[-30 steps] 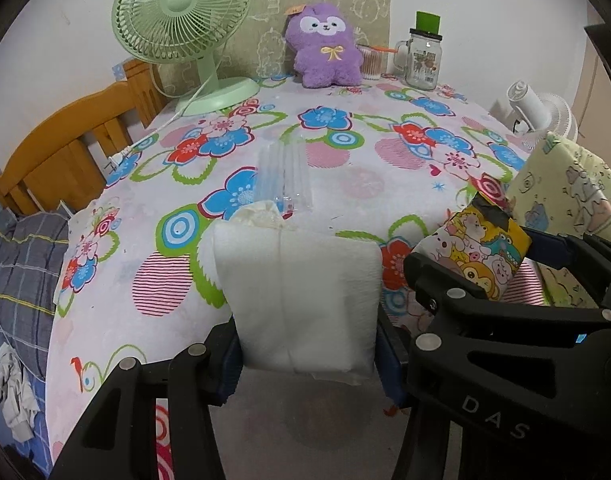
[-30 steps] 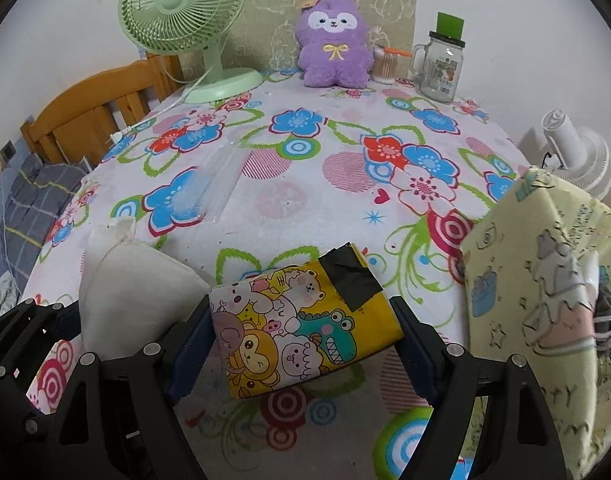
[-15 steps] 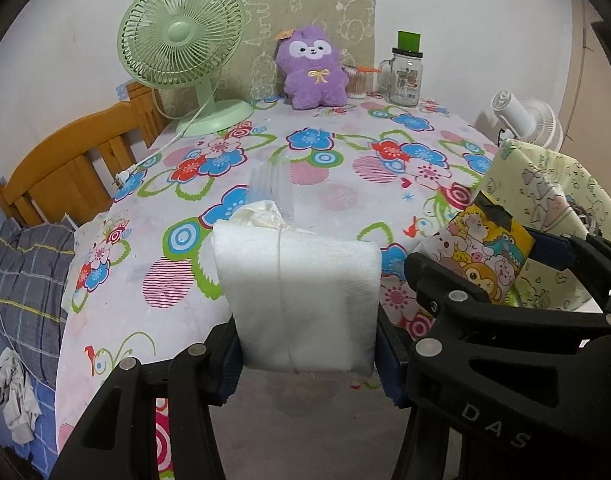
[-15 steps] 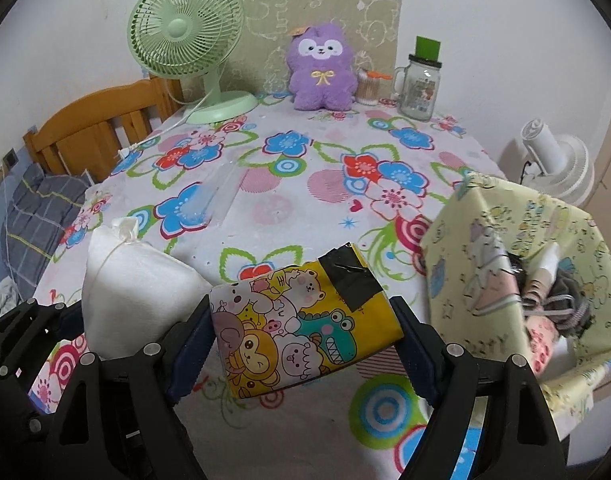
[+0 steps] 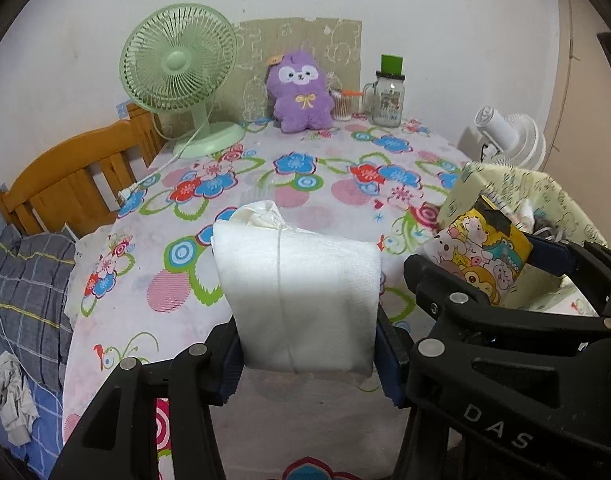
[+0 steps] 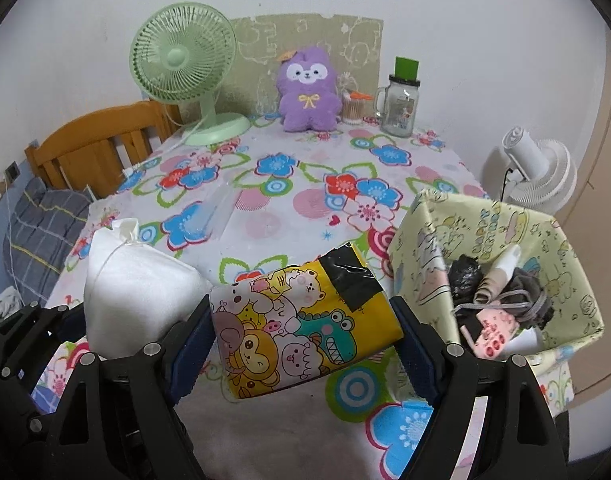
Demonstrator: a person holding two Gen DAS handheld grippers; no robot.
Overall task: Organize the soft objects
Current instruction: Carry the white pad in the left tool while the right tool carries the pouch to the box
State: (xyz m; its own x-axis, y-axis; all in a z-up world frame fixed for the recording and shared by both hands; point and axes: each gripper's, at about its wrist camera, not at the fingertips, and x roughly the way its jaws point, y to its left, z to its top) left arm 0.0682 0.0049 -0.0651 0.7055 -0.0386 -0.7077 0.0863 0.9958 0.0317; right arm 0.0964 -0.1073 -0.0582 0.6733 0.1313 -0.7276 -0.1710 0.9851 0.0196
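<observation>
We are mid-carry: our left gripper (image 5: 307,354) clamps the white pouch (image 5: 301,296) above the near table edge, our right gripper (image 6: 305,344) clamps the cartoon packet (image 6: 301,324). Next, we judge, both go right into the fabric bin (image 6: 569,280).

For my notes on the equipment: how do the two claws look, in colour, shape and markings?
Both are alike. The left claw and the right claw have angular matte black frames with round silver screws, and dark blue pads line the fingers. White letters "DAS" mark the right claw's side. No cables or sleeves show.
</observation>
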